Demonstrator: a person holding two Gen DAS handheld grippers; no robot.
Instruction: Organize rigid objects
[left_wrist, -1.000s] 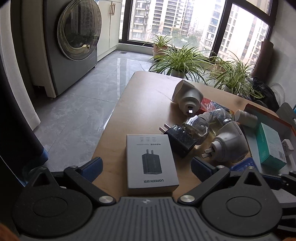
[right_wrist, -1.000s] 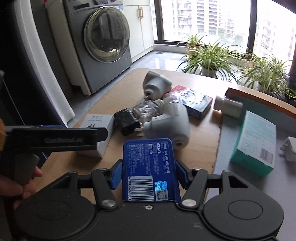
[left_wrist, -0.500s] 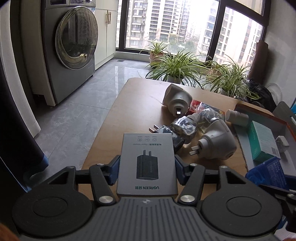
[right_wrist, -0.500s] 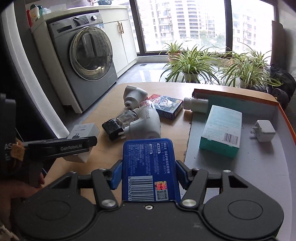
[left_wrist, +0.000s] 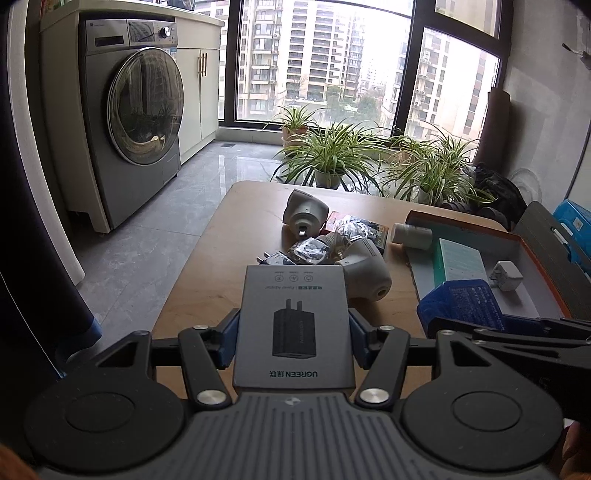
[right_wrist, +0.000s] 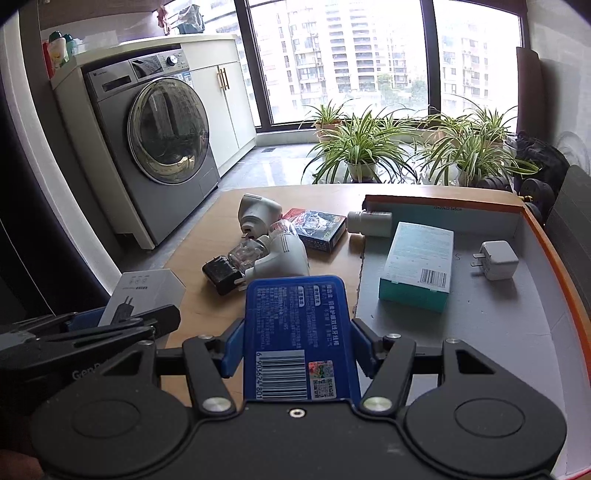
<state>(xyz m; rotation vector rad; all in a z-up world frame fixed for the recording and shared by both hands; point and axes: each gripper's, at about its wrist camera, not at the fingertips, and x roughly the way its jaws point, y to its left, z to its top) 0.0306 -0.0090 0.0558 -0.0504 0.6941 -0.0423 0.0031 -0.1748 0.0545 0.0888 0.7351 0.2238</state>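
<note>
My left gripper (left_wrist: 293, 341) is shut on a grey charger box (left_wrist: 293, 325) and holds it above the wooden table (left_wrist: 221, 266). My right gripper (right_wrist: 297, 349) is shut on a blue box (right_wrist: 295, 332), held above the table's near edge beside the orange-rimmed tray (right_wrist: 480, 332). The blue box also shows in the left wrist view (left_wrist: 465, 302), and the grey box in the right wrist view (right_wrist: 144, 291). In the tray lie a teal box (right_wrist: 417, 266) and a white charger (right_wrist: 496, 260).
On the table lie two white plug-in devices (right_wrist: 258, 210) (right_wrist: 284, 254), a black charger (right_wrist: 221, 275), a clear bottle (right_wrist: 247, 251), a dark card box (right_wrist: 317, 229) and a white bottle (right_wrist: 369, 223). A washing machine (left_wrist: 136, 122) and potted plants (left_wrist: 328, 155) stand beyond.
My left gripper has closed on the grey charger box and lifted it off the table. My right gripper has risen and drawn back with the blue box.
</note>
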